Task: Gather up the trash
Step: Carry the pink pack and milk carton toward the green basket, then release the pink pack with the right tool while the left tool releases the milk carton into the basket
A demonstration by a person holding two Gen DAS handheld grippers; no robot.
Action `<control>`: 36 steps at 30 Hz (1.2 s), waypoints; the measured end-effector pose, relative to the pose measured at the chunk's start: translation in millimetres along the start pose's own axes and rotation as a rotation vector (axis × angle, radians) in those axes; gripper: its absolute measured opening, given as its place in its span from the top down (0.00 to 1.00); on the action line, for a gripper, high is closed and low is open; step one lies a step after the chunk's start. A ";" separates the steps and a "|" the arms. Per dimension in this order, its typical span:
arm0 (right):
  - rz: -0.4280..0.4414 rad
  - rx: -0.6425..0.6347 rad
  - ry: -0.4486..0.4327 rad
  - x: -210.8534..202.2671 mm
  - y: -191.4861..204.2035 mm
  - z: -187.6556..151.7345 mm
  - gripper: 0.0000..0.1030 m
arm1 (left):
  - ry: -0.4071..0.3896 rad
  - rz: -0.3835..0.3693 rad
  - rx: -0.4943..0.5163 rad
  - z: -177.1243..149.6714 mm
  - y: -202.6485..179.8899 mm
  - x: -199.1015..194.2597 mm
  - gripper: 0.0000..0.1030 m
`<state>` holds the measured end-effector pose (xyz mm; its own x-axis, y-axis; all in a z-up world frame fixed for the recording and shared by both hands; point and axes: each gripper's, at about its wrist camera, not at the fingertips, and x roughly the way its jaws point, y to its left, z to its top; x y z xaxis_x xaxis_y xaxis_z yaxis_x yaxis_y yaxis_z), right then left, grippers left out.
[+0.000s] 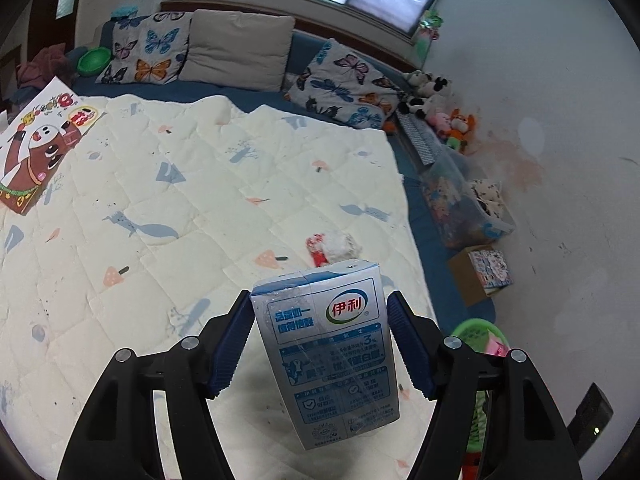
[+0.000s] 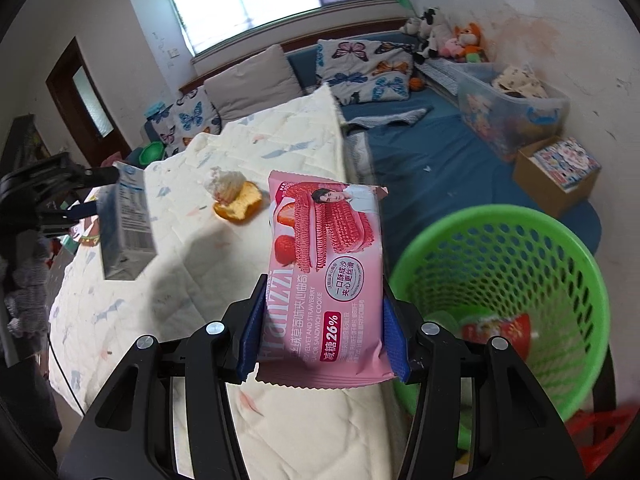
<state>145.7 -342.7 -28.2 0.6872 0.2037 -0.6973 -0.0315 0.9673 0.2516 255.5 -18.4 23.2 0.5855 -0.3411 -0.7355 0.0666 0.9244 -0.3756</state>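
My left gripper is shut on a grey-blue milk carton and holds it above the quilted bed cover; the carton also shows in the right wrist view. My right gripper is shut on a pink cookie wrapper, held just left of a green mesh trash basket that has a red wrapper inside. A crumpled white tissue with an orange peel lies on the bed; it also shows in the left wrist view.
The cream quilt covers the bed. Butterfly pillows and a beige pillow lie at its head. A clear storage bin, a cardboard box and plush toys line the right wall. A picture card lies far left.
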 end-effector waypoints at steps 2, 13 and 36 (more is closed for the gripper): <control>-0.022 0.008 -0.003 -5.4 -6.7 -5.2 0.50 | 0.003 -0.019 0.011 -5.9 -7.7 -5.2 0.36; -0.146 0.074 0.001 -22.7 -54.0 -26.9 0.48 | 0.033 -0.107 0.099 -30.9 -71.0 -10.4 0.36; -0.224 0.190 -0.005 -57.5 -116.0 -59.6 0.34 | 0.151 -0.205 0.271 -66.4 -192.3 36.6 0.36</control>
<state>66.7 -457.6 -57.3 0.6654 -0.0126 -0.7463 0.2576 0.9423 0.2138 210.6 -220.0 31.1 0.4135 -0.5262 -0.7430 0.3935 0.8392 -0.3753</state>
